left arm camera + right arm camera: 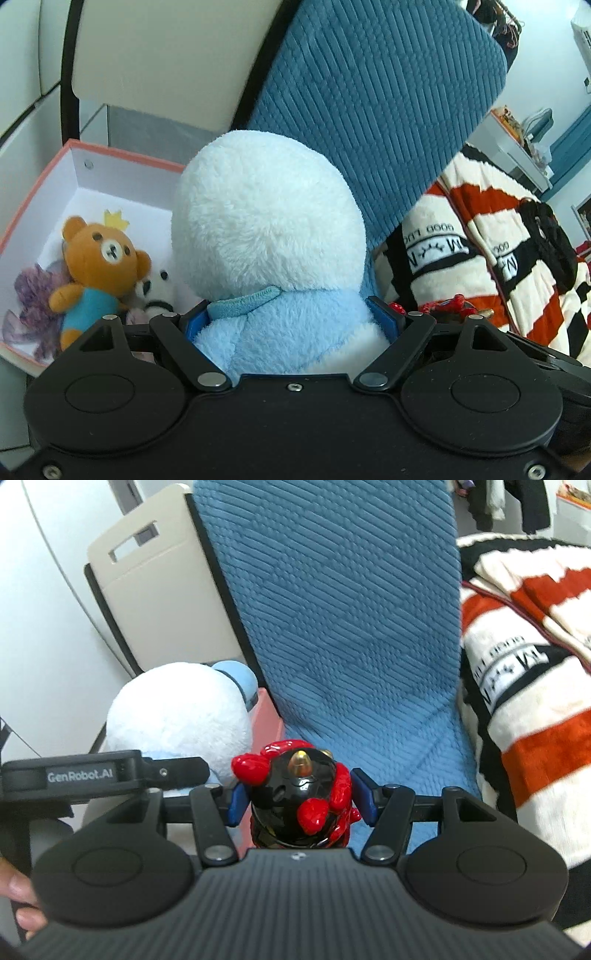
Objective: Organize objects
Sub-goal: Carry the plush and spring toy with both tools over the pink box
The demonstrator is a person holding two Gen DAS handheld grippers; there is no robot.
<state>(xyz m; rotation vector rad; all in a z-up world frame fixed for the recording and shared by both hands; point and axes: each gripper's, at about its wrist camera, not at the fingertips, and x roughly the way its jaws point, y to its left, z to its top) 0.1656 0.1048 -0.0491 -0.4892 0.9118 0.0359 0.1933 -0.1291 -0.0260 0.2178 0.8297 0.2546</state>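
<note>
Holding a big white and pale blue plush toy between its blue pads, the left gripper was closed on the soft body, just beside the open pink box where a brown teddy bear and a small white toy already lay. The right gripper had its pads on either side of a glossy red and black figure, above the blue cushion; I could not tell if they pressed it firmly or only touched it. The main risk, in my judgement, was the figure: its hard, shiny surface could slip out and fall on the cushion or floor. The plush toy was bulky (it hid much of the box from the left camera), so it could land on the rim, or push the small toys aside, if released too early. The two grippers were also close together and might bump.
</note>
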